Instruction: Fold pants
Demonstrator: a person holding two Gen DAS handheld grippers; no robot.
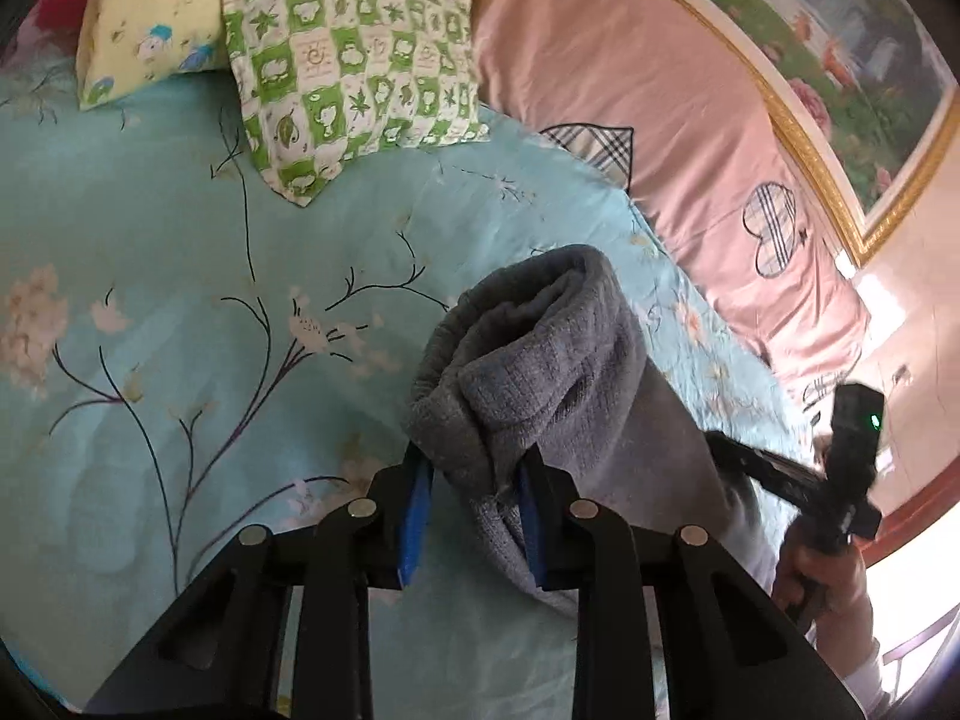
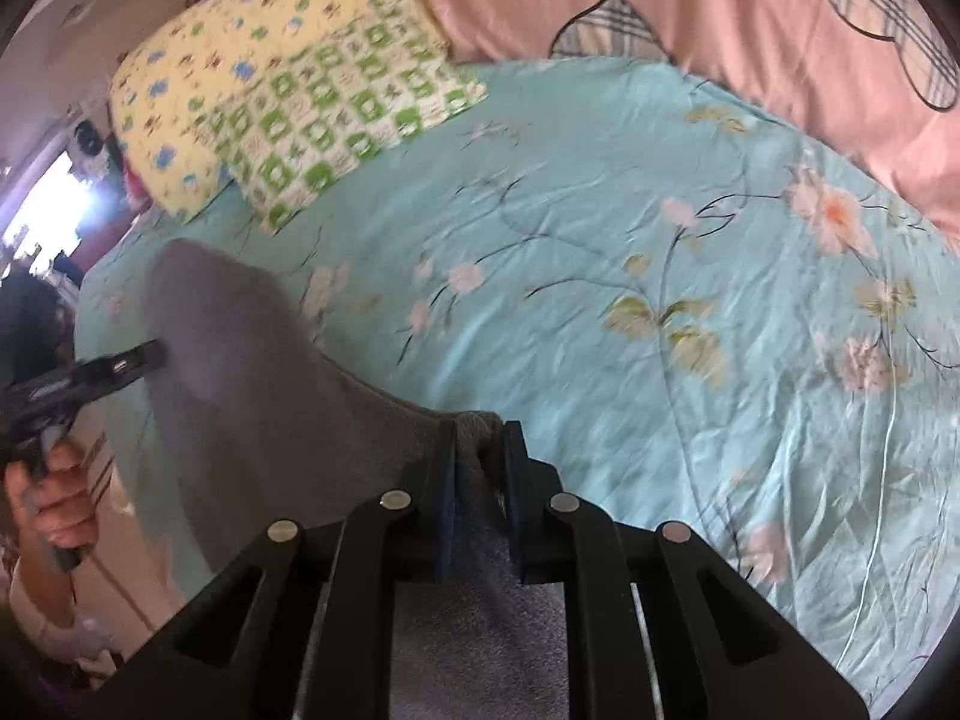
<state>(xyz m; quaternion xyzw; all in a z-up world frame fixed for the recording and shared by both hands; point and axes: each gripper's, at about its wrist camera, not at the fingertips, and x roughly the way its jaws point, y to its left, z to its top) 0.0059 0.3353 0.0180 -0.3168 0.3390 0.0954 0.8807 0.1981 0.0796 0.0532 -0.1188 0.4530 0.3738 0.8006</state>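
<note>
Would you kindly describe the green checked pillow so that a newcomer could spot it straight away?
Start at the bed with the light blue floral bedspread and look towards its head, beside the long pink bolster. Two small pillows lie there, overlapping. The green checked pillow lies partly on top of the yellow pillow; it alone has green and white squares with leaf pictures.

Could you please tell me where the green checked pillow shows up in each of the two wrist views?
Left wrist view: the green checked pillow lies top centre, overlapping the yellow pillow.
Right wrist view: it lies upper left, again against the yellow pillow.
Shared landmark: the pink quilt to the pillow's right.
</note>
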